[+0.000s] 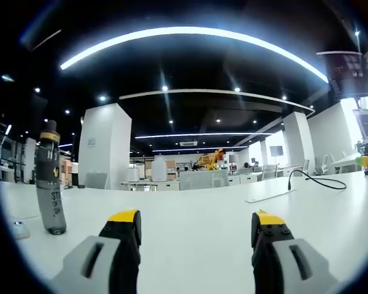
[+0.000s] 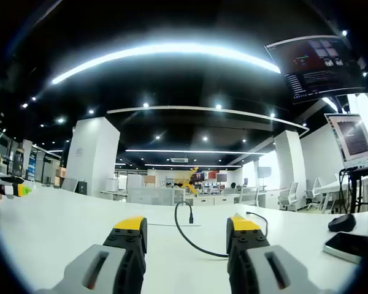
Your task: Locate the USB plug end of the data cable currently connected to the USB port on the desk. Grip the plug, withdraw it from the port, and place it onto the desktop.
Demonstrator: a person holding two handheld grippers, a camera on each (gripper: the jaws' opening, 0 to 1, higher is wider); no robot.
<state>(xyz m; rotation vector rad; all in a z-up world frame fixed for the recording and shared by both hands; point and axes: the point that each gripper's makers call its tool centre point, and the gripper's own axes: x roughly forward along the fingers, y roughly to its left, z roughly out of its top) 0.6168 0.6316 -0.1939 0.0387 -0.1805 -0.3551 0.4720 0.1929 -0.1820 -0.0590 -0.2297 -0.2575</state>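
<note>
A black data cable [image 2: 183, 236] loops over the white desk [image 2: 67, 226] just beyond my right gripper [image 2: 187, 223]. Its plug end [image 2: 191, 217] arches over and points straight down at the desktop, well ahead of the fingertips. My right gripper's jaws are open with nothing between them. In the left gripper view the same cable [image 1: 319, 180] curls at the far right, and its end [image 1: 290, 179] drops into a flat white strip [image 1: 270, 196] on the desk. My left gripper [image 1: 197, 218] is open and holds nothing, far left of the cable.
A grey water bottle [image 1: 50, 180] with a yellow band stands at the left. A black mouse [image 2: 342, 222] and a phone [image 2: 346, 245] lie to the right of the cable, with monitors [image 2: 354, 138] above them. An open office lies behind.
</note>
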